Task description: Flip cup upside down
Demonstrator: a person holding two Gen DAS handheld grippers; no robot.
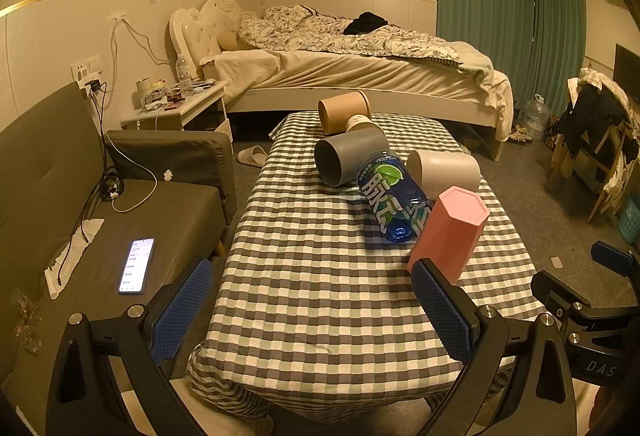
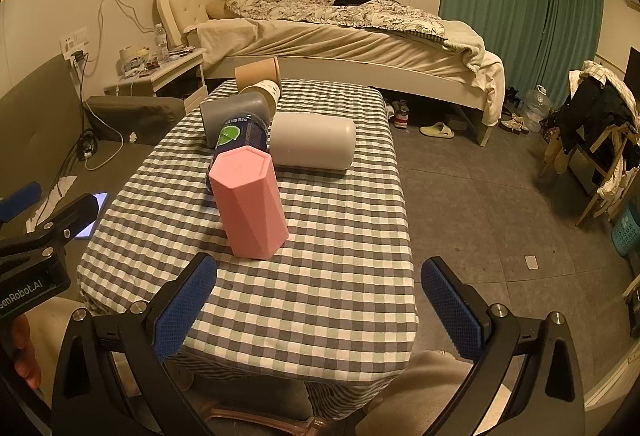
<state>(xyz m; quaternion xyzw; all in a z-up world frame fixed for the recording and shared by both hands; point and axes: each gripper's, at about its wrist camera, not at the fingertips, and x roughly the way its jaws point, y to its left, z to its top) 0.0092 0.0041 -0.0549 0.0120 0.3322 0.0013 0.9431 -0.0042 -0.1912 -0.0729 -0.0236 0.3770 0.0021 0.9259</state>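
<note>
- Bedroom light is dim and yellow, with an unmade bed (image 1: 360, 52) across the upper middle of both views and a checked worktop (image 2: 320, 276) filling the centre.
- We judge the flip done for the pink cup (image 2: 250, 202): it stands at centre left of the right wrist view with its closed hexagonal base up (mouth down on the cloth, as far as we can tell).
- Our left tool (image 1: 316, 312) and right tool (image 2: 320, 308) are both spread wide, holding nothing, each low in its own frame and short of the cup.
- Left to do, we think, is little or nothing for this cup.
- Crowding it from behind lie a blue bottle (image 1: 394, 196), a grey cup (image 1: 348, 160), a white cup (image 2: 314, 146) and a tan cup (image 1: 344, 111), all on their sides; the bottle seems to touch the pink cup.
- A lit phone (image 1: 136, 266) rests on the sofa at lower left.
</note>
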